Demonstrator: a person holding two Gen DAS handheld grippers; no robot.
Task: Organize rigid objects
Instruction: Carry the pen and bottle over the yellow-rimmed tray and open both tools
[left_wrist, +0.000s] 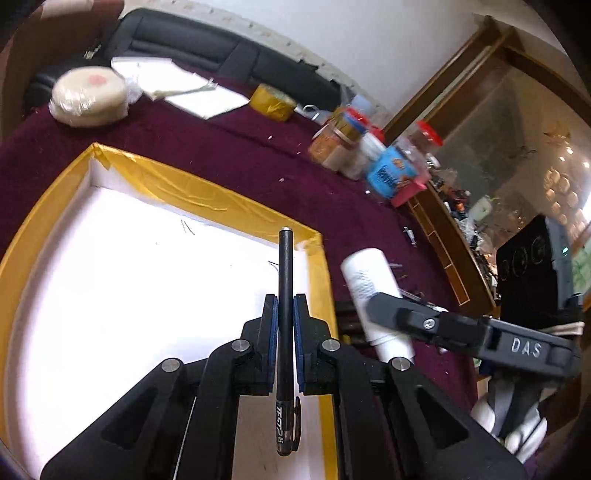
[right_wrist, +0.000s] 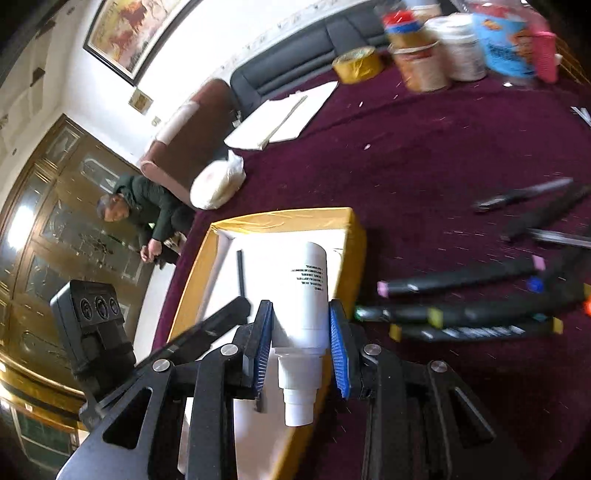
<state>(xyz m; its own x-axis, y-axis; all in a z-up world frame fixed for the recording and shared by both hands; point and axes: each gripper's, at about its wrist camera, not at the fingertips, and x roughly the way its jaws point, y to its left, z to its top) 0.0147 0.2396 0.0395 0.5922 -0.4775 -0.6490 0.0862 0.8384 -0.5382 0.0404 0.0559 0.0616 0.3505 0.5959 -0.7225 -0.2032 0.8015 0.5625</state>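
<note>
Left tool: clenched on a black pen, blue pads pressed against the barrel on both sides, tip pointing straight ahead past the fingertips, clip end trailing back toward the camera. Beneath and ahead of that tool: the white floor of a shallow tray rimmed in yellow tape, the pen hanging above its near right corner. Just right of that tool, beyond the tray's taped wall: a white bottle gripped by the right tool, over the maroon worktop. Right tool: grasping the white bottle, blue pads pressed on its body just above the shoulder, cap end back toward the camera, printed base forward, above the tray's right wall. Further right of that tool, on the worktop: a loose heap of black markers with coloured end caps, well apart from the tray. Far ahead of both tools, near the worktop's back edge: a roll of yellow tape and a blurred cluster of jars.
</note>
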